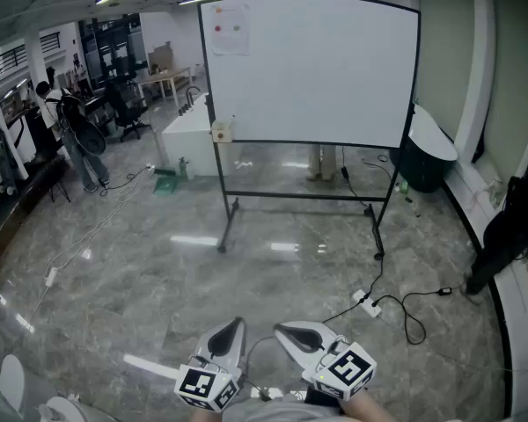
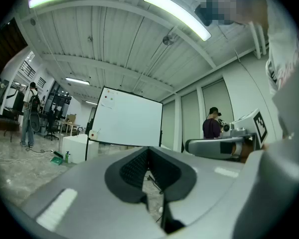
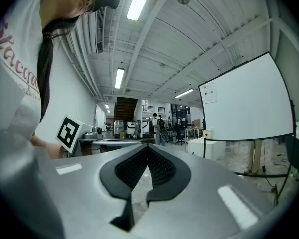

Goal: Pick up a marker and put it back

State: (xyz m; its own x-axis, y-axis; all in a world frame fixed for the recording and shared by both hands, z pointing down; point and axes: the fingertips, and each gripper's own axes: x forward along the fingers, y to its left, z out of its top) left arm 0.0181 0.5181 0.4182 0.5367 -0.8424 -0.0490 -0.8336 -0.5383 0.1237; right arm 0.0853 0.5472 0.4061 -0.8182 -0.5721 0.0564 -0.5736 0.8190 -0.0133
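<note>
Marker: none discernible; judged to sit in the small holder (image 1: 222, 130) on the whiteboard (image 1: 312, 69) frame at 12 o'clock, well apart from both tools.
Left gripper (image 1: 231, 328), right gripper (image 1: 290, 332): at 6 o'clock, jaws pressed together, nothing between.
Risk: the floor cable (image 1: 396, 301) at 4 o'clock could snag the approach; jaws left shut would knock the marker away.

The marker (image 1: 233, 119) is tiny and far off — it looks like a thin stick standing up in a small pale box (image 1: 221, 131). The box hangs at the whiteboard's (image 1: 317, 69) bottom left corner.
</note>
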